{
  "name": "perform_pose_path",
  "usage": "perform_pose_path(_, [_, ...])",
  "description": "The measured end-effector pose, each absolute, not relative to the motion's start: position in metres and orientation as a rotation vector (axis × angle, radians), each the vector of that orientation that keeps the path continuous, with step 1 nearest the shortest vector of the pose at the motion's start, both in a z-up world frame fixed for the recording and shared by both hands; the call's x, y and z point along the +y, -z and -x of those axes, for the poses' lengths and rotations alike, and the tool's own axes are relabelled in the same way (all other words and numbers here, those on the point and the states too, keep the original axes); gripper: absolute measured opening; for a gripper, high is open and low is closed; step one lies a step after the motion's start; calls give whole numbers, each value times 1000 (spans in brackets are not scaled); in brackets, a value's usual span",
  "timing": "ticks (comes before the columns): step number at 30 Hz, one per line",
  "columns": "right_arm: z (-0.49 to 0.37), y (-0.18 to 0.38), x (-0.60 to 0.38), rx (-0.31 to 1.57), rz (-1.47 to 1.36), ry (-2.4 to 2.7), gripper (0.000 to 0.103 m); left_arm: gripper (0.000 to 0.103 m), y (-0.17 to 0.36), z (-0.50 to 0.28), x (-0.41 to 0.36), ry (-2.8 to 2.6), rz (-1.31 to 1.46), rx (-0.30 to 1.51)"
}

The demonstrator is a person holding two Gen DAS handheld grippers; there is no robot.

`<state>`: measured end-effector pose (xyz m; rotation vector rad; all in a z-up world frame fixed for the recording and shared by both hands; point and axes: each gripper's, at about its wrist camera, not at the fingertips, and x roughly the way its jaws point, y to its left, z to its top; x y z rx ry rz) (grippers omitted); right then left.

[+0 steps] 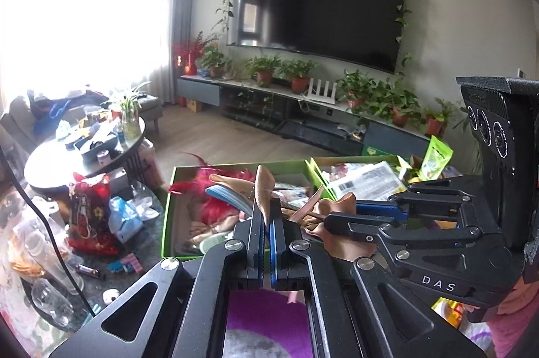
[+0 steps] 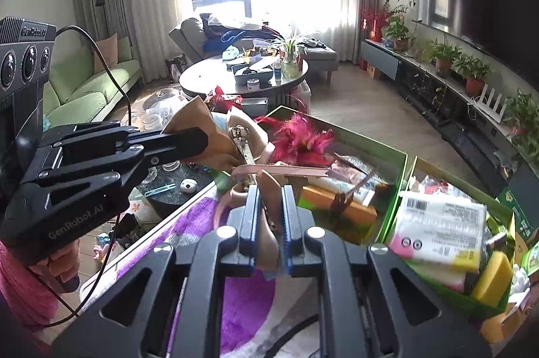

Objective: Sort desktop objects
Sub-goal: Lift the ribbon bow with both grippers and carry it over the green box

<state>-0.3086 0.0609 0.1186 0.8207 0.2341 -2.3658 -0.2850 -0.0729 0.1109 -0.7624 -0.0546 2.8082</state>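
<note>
Tan leather pouch (image 2: 266, 223) stretched lengthwise between left gripper (image 1: 266, 225), right gripper (image 2: 269, 216)

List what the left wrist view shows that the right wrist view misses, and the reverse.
Only the left wrist view: the whole TV screen and a red printed bag on the floor.
Only the right wrist view: the green sofa and a yellow sponge.
Both: the tan leather bag, gripped by the left gripper and the right gripper, over the green box holding pink feathers.

left gripper (image 1: 266, 223) clamps tan leather piece (image 1: 264, 189) (thin) | above green box (image 1: 167, 216)
</note>
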Motion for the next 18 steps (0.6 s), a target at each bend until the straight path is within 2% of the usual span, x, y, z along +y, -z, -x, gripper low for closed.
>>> perform_pose_path(18, [372,-115,57,245,-823,2403,13,0,-110,347,-68,-2805,783,-41])
